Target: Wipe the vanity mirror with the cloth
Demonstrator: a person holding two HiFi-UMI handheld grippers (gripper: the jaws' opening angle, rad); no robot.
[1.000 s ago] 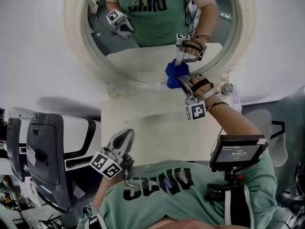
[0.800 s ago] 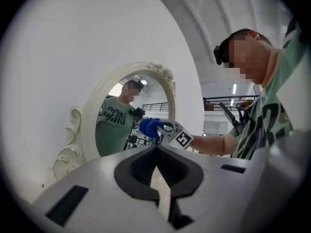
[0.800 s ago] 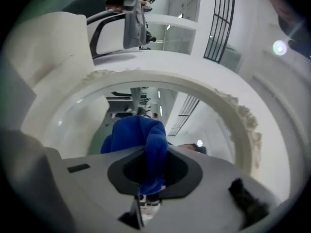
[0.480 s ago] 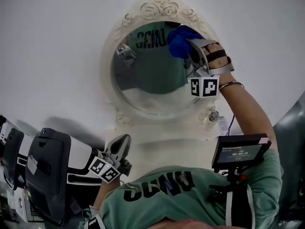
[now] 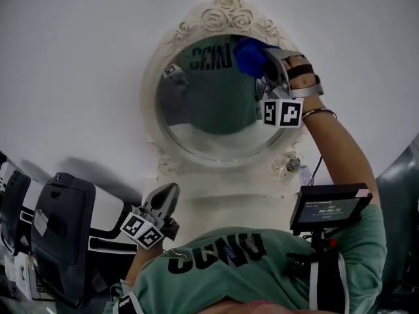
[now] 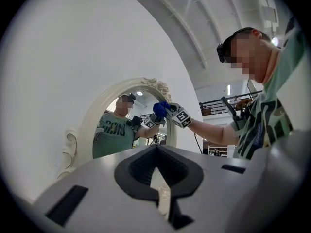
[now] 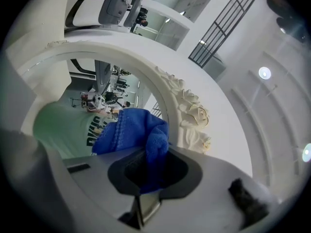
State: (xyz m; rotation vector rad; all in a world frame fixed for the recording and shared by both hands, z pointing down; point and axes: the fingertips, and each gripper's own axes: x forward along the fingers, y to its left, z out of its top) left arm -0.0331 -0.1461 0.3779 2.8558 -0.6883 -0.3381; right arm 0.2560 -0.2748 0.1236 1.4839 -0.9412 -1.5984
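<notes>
Cloth [image 5: 249,56] from mirror [image 5: 209,110] foot to top-right

A big hall-like workspace: high lit ceiling [image 6: 214,13] and mezzanine railing [image 6: 218,104] rise beyond the left gripper [image 6: 156,147].

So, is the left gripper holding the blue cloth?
No, the blue cloth sits between the jaws of the right gripper, while the left gripper is shut on nothing.

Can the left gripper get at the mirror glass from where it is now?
Probably yes: the left gripper hangs low, empty, and nothing stands between it and the mirror.
</notes>
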